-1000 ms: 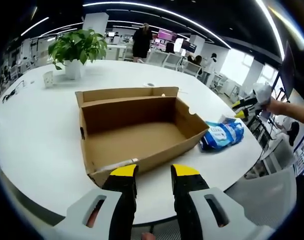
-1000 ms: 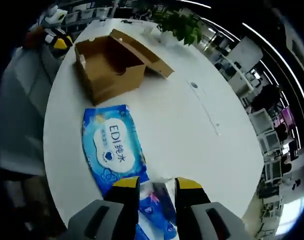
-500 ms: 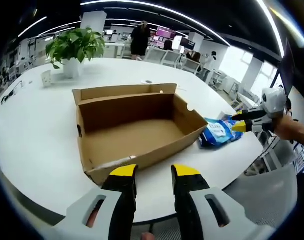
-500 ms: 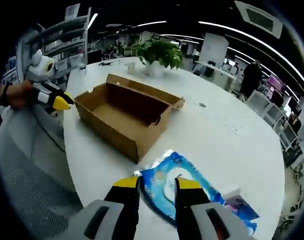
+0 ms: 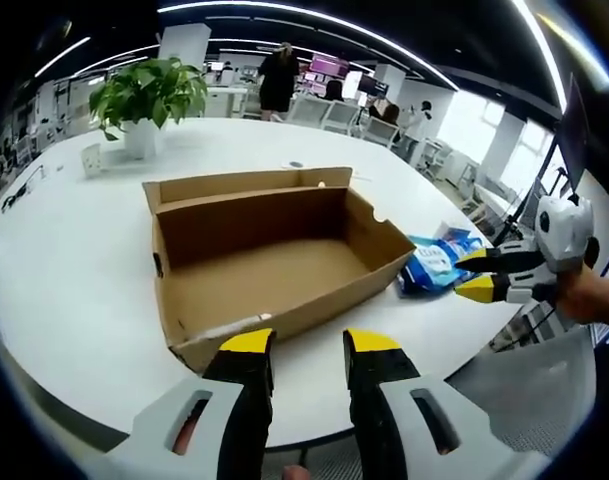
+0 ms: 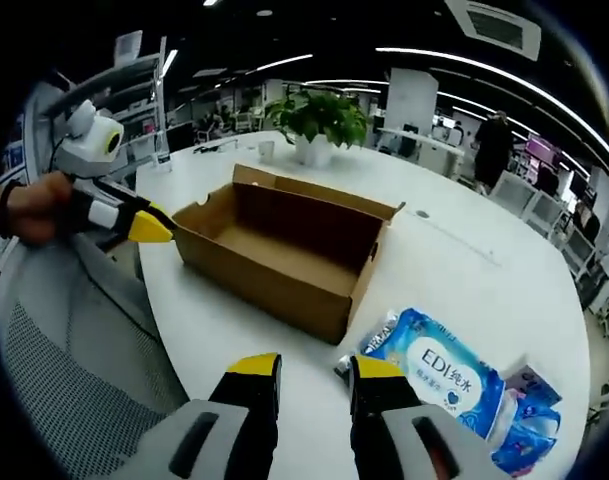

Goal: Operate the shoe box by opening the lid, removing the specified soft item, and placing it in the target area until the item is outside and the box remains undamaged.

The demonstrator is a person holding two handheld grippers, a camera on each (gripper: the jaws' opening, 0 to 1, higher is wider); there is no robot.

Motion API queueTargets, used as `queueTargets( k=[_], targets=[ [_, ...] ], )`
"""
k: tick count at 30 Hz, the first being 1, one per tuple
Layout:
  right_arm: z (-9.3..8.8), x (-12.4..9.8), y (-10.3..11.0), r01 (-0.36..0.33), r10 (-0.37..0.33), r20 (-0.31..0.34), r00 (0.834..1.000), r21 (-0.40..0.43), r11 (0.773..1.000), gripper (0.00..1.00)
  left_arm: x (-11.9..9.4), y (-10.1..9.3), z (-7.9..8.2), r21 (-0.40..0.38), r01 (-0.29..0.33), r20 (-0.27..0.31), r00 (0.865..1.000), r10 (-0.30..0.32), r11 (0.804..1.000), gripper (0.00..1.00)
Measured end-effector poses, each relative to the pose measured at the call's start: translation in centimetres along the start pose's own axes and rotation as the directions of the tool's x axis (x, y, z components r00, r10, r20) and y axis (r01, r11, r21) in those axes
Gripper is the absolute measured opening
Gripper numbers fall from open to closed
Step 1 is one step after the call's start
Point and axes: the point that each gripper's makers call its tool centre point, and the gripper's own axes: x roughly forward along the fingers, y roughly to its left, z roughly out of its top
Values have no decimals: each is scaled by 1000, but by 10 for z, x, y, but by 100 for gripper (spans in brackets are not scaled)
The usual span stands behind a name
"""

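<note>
On a round white table [image 5: 74, 270] in an open-plan office, a brown cardboard shoe box [image 5: 269, 260] stands with its lid folded back and its inside bare. Just beside the box's end lies a blue packet of wet wipes [image 6: 439, 372], flat on the tabletop and outside the box; in the left gripper view the same packet [image 5: 439, 265] sits to the right of the box. A second, smaller blue packet [image 6: 529, 420] lies touching the far side of the first.

At the table's near edge, the left gripper [image 5: 309, 345] hovers level with the box's short wall, its yellow-tipped jaws parted and holding nothing. The right gripper [image 6: 304, 368] likewise hangs above bare tabletop, between box and wipes, jaws apart and empty. Each tool appears in the other's camera: the right gripper [image 5: 479, 275], held by a hand, points its tips toward the wipes, while the left gripper [image 6: 149, 228] sits near the box's corner.

A potted green plant [image 5: 144, 95] stands on the far side of the table, well apart from the box
</note>
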Motion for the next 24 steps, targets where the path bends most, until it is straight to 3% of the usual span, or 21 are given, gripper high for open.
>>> queueTargets(
  k=[8, 19, 24],
  targets=[
    [-7, -5, -5, 27, -27, -5, 1000, 24, 999, 24, -1, -2, 3, -7, 11, 14, 1000, -11, 1000, 27],
    [-11, -6, 4, 19, -19, -6, 1000, 55, 998, 25, -4, -1, 11, -14, 32, 34, 999, -32, 999, 26],
    [-6, -5, 11, 15, -16, 16, 1000, 92, 996, 26, -1, 15, 22, 43, 35, 19, 999, -36, 998, 26]
  ],
)
